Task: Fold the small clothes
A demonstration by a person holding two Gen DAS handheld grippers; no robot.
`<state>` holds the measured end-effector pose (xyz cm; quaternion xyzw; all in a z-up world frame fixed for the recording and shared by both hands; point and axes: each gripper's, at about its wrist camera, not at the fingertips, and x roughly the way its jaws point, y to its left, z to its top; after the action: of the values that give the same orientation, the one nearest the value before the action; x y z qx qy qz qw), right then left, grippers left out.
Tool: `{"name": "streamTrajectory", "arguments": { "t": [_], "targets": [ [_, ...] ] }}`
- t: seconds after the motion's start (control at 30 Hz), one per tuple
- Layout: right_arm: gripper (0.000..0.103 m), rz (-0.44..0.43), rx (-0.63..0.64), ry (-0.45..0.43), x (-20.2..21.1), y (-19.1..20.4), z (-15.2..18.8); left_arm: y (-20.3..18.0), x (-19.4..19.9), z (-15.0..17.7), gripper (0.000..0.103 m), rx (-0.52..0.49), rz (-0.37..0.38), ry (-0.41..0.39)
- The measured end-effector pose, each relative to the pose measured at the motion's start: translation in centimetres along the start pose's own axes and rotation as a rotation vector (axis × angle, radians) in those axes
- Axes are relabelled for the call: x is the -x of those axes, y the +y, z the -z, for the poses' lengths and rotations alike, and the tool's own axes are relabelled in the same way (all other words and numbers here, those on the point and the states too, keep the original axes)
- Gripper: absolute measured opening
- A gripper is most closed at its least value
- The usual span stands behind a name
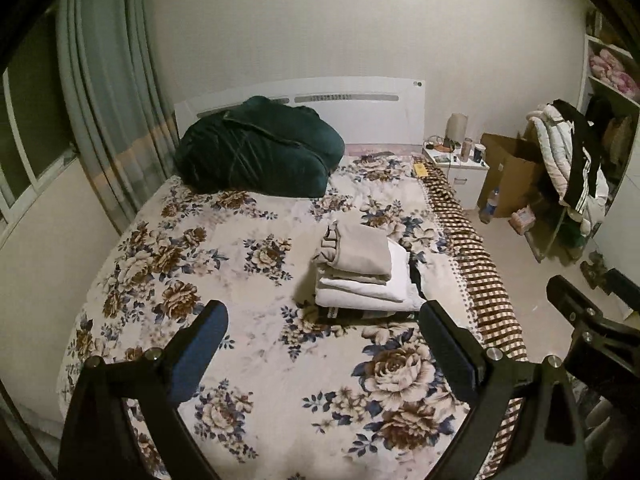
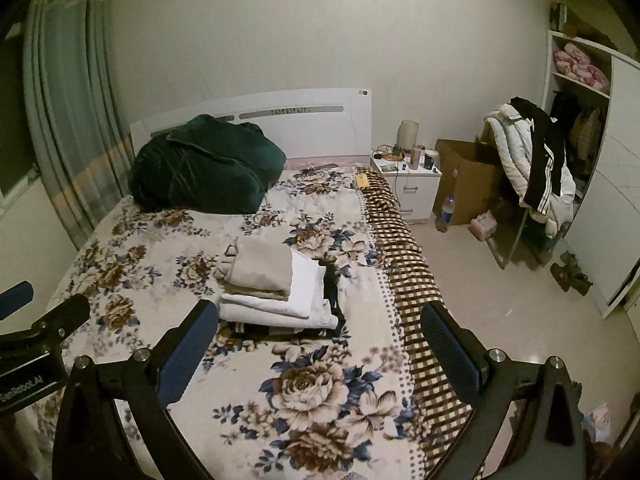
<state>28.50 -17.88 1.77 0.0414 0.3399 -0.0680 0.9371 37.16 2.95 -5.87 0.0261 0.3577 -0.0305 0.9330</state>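
Note:
A stack of folded clothes [image 1: 360,272] [image 2: 276,284] lies on the floral bedspread [image 1: 248,288] [image 2: 132,248], right of the bed's middle. A beige piece is on top, white pieces sit under it, and something dark shows at the bottom. My left gripper [image 1: 324,320] is open and empty, held above the bed short of the stack. My right gripper [image 2: 320,320] is open too, nothing between its fingers, with the stack just beyond its left finger. Its dark frame also shows at the right edge of the left wrist view, and the left gripper's frame at the left edge of the right wrist view.
A dark green bundle of bedding [image 1: 260,148] [image 2: 204,164] sits by the headboard. A checked blanket [image 1: 476,264] [image 2: 404,264] runs along the bed's right edge. Beyond it stand a white nightstand [image 2: 412,184], a cardboard box [image 2: 464,176], a bottle [image 2: 446,210] and a chair draped with jackets [image 2: 532,164].

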Motion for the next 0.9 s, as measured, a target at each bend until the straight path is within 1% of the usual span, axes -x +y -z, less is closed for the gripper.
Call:
{"name": "streamTrajectory", "arguments": {
  "t": [0.13, 0.33, 0.6, 0.9],
  "targets": [
    [0.103, -0.006, 0.005, -0.021, 4.6, -0.5, 0.5, -0.3, 2.6, 0.8, 0.098, 0.004, 0.007, -0.018],
    [0.103, -0.007, 0.006, -0.033, 9.2, -1.0, 1.4, -1.0, 5.1, 2.0, 0.098, -0.004, 0.028, -0.024],
    [0.103, 0.004, 0.009, -0.037, 11.4, -1.5, 1.9, -0.7, 6.8, 2.6, 0.098, 0.011, 0.025, -0.045],
    [0.103, 0.011, 0.018, -0.041, 12.0, -1.3, 2.2, 0.0, 7.8, 2.8, 0.098, 0.034, 0.025, -0.053]
  ]
}}
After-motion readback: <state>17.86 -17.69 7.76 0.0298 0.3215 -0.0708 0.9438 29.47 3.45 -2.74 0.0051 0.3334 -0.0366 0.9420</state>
